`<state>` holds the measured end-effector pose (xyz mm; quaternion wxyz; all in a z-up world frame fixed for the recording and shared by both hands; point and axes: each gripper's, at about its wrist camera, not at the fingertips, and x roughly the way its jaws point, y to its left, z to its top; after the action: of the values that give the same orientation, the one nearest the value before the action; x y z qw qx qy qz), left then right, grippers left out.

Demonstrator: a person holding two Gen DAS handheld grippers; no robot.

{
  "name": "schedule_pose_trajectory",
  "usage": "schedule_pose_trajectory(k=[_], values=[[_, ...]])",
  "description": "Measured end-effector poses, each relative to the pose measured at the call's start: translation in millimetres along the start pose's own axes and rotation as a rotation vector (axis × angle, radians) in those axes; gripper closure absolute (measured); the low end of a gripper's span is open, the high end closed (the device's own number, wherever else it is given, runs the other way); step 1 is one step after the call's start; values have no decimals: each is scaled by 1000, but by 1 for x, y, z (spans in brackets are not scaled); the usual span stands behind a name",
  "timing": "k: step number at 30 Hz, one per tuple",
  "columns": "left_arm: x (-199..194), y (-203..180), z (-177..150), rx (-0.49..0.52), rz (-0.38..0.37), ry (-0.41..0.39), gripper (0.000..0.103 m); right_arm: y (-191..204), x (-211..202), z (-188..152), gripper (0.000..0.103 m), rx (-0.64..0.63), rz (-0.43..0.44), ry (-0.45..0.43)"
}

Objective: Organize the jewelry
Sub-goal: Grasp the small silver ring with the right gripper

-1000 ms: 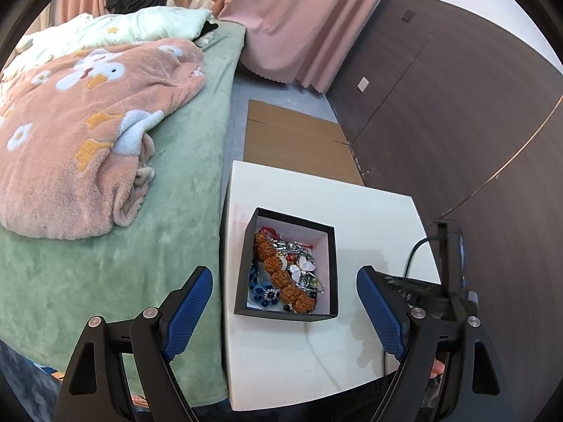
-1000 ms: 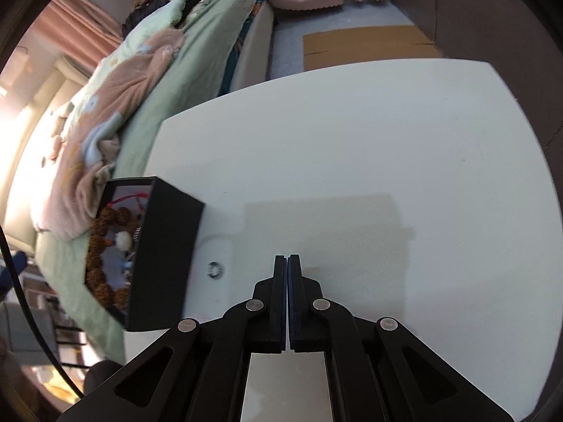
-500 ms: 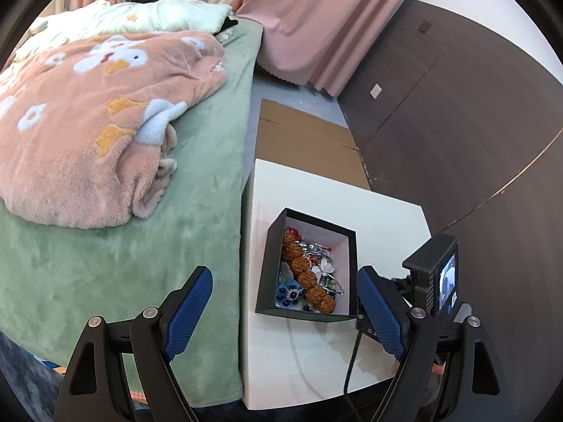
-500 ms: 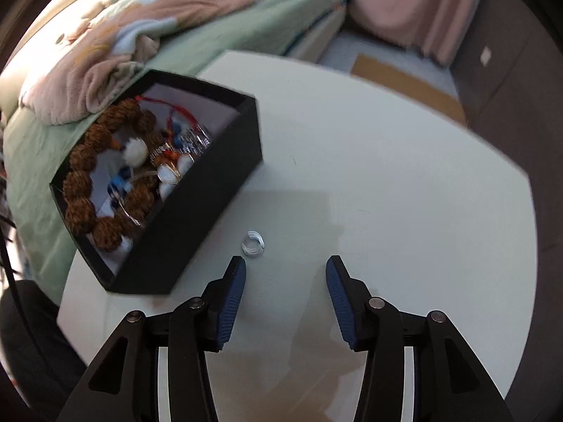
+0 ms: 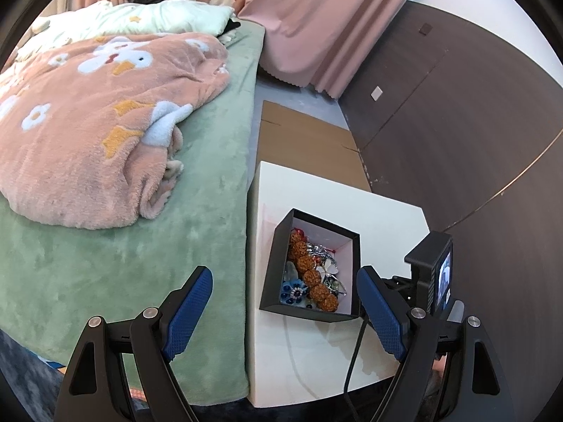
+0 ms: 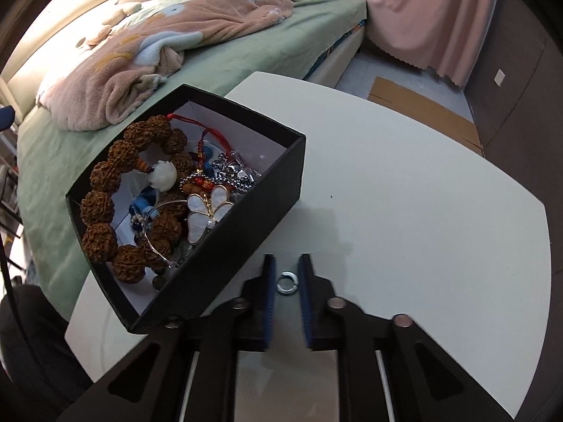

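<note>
Silver ring (image 6: 287, 278) lies flat on the white bench (image 6: 422, 211), just beside the black jewelry box (image 6: 246, 232); right gripper (image 6: 286, 274) jaws closing around it, not touching yet. Left gripper (image 5: 281, 302) jaws wide open, empty, box's long axis running away between them

Wide-spread left tongs (image 5: 285, 302) hover over a black box (image 5: 309, 311) of apparently beaded jewelry (image 5: 311, 276).

Bright, even, sharp room light; fisheye bending and dark vignette at edges, soft shadows on the table (image 6: 422, 211).
</note>
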<state>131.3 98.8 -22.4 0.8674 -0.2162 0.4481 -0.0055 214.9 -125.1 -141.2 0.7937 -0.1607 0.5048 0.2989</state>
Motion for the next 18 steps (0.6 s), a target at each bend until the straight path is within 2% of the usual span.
schedule_pose_trajectory(k=[3, 5, 15, 18], values=[[-3, 0, -1, 1, 1, -4, 18, -9, -2, -1, 93, 42, 23, 12], [-4, 0, -2, -1, 0, -6, 18, -19, -5, -3, 101, 90, 36, 16], [2, -3, -5, 9, 0, 10, 18, -59, -49, -9, 101, 285, 201, -114], [4, -5, -4, 9, 1, 11, 18, -60, -48, -8, 101, 300, 231, -98]])
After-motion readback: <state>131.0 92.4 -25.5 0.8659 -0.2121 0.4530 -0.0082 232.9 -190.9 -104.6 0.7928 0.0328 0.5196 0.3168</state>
